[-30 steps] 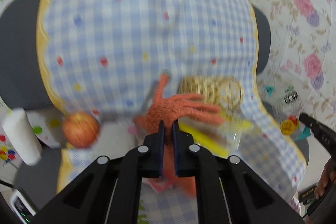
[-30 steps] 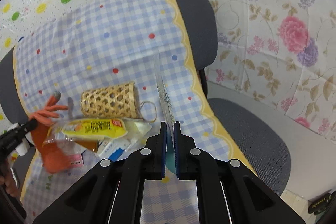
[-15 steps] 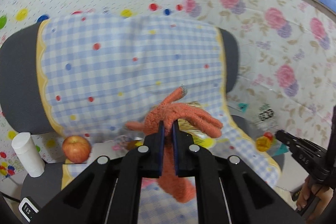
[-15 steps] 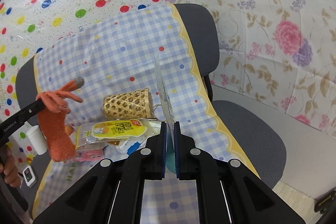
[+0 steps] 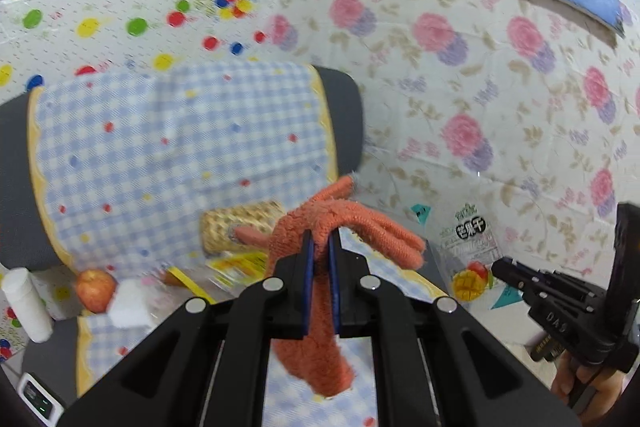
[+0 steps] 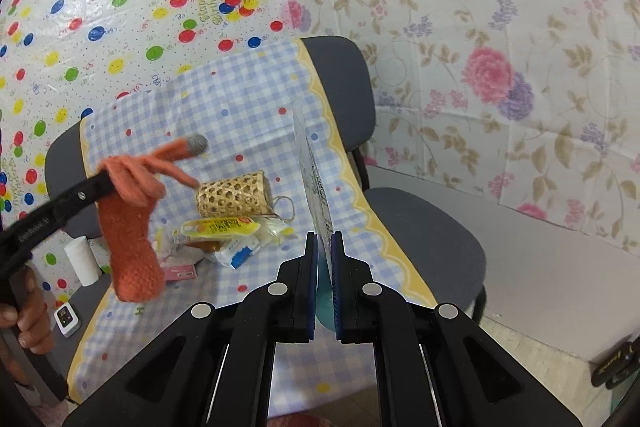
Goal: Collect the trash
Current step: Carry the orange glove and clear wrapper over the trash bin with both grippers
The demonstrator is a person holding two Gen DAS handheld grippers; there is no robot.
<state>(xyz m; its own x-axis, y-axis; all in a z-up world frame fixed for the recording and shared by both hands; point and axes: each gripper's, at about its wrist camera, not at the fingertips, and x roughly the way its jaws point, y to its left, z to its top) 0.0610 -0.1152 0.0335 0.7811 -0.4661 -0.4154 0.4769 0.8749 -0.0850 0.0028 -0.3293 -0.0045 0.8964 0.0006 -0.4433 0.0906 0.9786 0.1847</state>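
Orange and fuzzy, the glove (image 5: 320, 343) hangs in the air, pinched tight in the left gripper (image 5: 319, 259). The right gripper (image 6: 324, 255) is closed on a clear snack bag (image 6: 314, 179). More trash (image 6: 224, 229) lies by the basket (image 6: 234, 199) on the checked cloth (image 6: 240, 99).

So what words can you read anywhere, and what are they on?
"Happy Birthday" on the balloon sheet on the wall.
"DAS" on the right gripper, seen from the left camera.
Chinese characters on the mango packet, too blurred to read surely.
Yellow wrapper: print too small.
Left gripper arm: lettering too blurred.
Glove, basket: no words.
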